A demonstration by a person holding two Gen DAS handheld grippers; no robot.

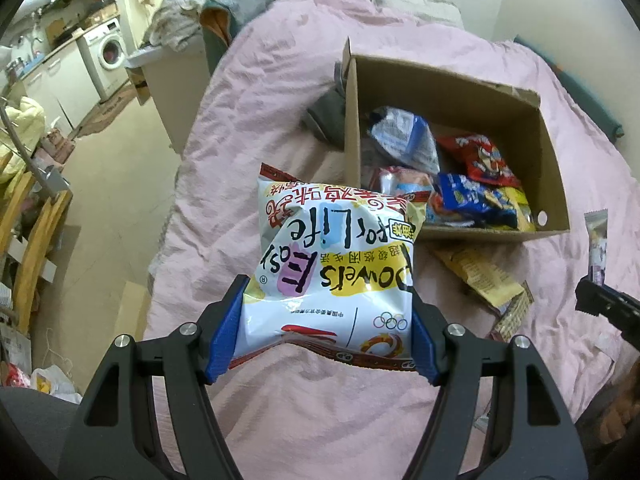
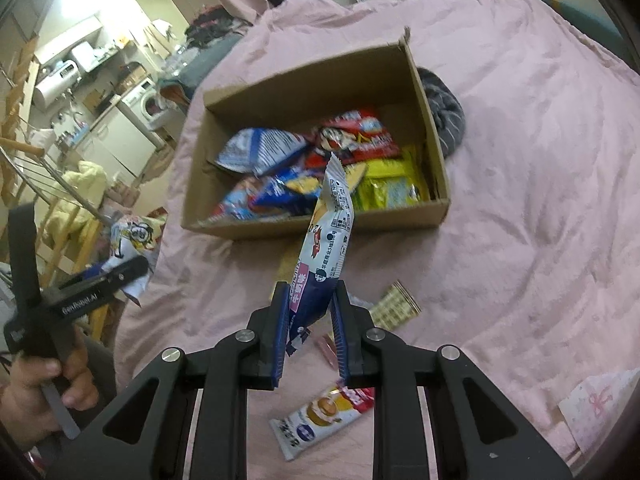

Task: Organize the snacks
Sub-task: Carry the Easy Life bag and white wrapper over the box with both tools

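My left gripper [image 1: 326,308] is shut on a puffy white and yellow snack bag [image 1: 336,256], held above the pink bedspread just short of the cardboard box [image 1: 496,234]. The box holds several snack packets [image 1: 476,196]. In the right wrist view my right gripper [image 2: 310,296] is shut on a slim white and blue wrapped bar [image 2: 330,232] that stands up in front of the box [image 2: 320,224]. The left gripper with its bag [image 2: 132,240] shows at the left edge, a hand around its handle. Another white wrapped bar [image 2: 320,420] lies on the bedspread below my right gripper.
A yellow wrapper [image 1: 484,276] lies by the box's near wall. A small checked packet [image 2: 396,306] and a pink one [image 2: 328,350] lie on the bedspread. A grey striped cloth [image 2: 444,116] sits against the box. Left of the bed are floor, a washing machine [image 1: 108,52] and wooden furniture.
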